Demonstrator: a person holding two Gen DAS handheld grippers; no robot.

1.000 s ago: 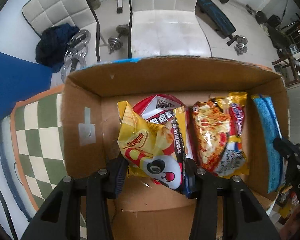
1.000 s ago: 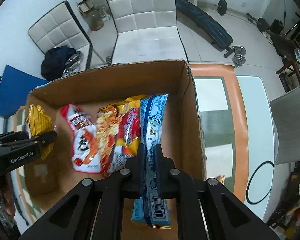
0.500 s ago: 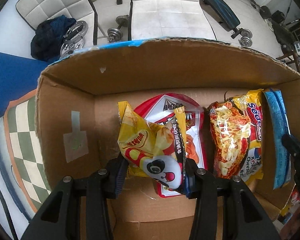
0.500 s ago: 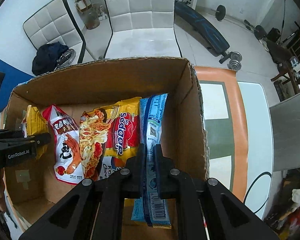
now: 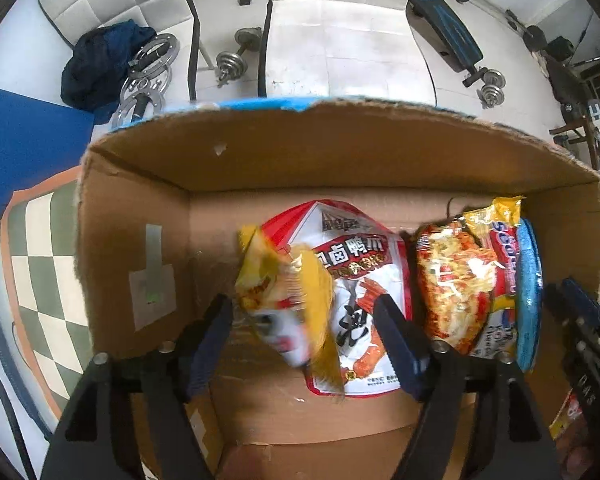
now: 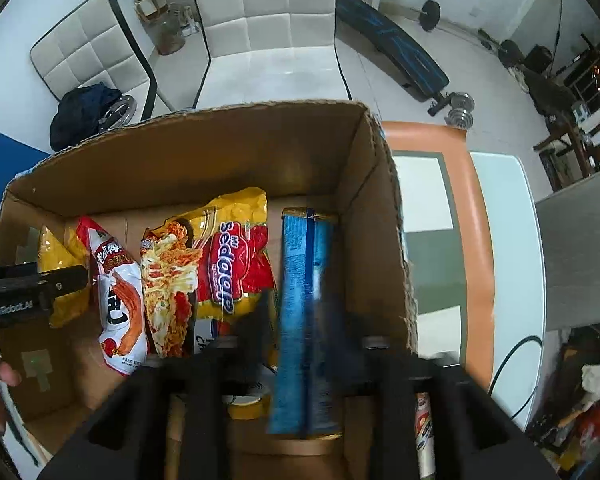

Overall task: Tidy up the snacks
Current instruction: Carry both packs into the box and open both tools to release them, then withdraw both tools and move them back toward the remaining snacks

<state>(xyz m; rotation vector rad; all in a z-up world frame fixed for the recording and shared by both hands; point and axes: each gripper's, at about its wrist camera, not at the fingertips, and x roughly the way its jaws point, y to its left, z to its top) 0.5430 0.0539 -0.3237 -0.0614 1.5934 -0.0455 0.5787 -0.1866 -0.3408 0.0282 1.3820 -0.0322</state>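
Note:
A cardboard box (image 5: 340,152) holds the snacks. My left gripper (image 5: 304,312) is open; a yellow chip bag (image 5: 284,300) sits blurred between its spread fingers, loose over a red-and-white snack pack (image 5: 360,264). A yellow-red noodle pack (image 5: 456,280) lies beside it. My right gripper (image 6: 304,320) is open; a long blue packet (image 6: 306,280) lies between its fingers along the right wall of the box (image 6: 376,220). The noodle pack (image 6: 220,256), the red-and-white pack (image 6: 120,300) and the chip bag (image 6: 60,256) show to its left.
The box stands on a checked mat with an orange border (image 5: 32,248), which also shows in the right wrist view (image 6: 476,216). White padded chairs (image 5: 340,40) stand beyond the table. Dumbbells and a weight bench (image 6: 392,56) are on the floor. More snack packs (image 6: 424,432) lie at the lower right.
Both grippers have opened. The yellow chip bag has dropped from my left gripper and the blue packet from my right into the box. Both grippers moved further over the box.

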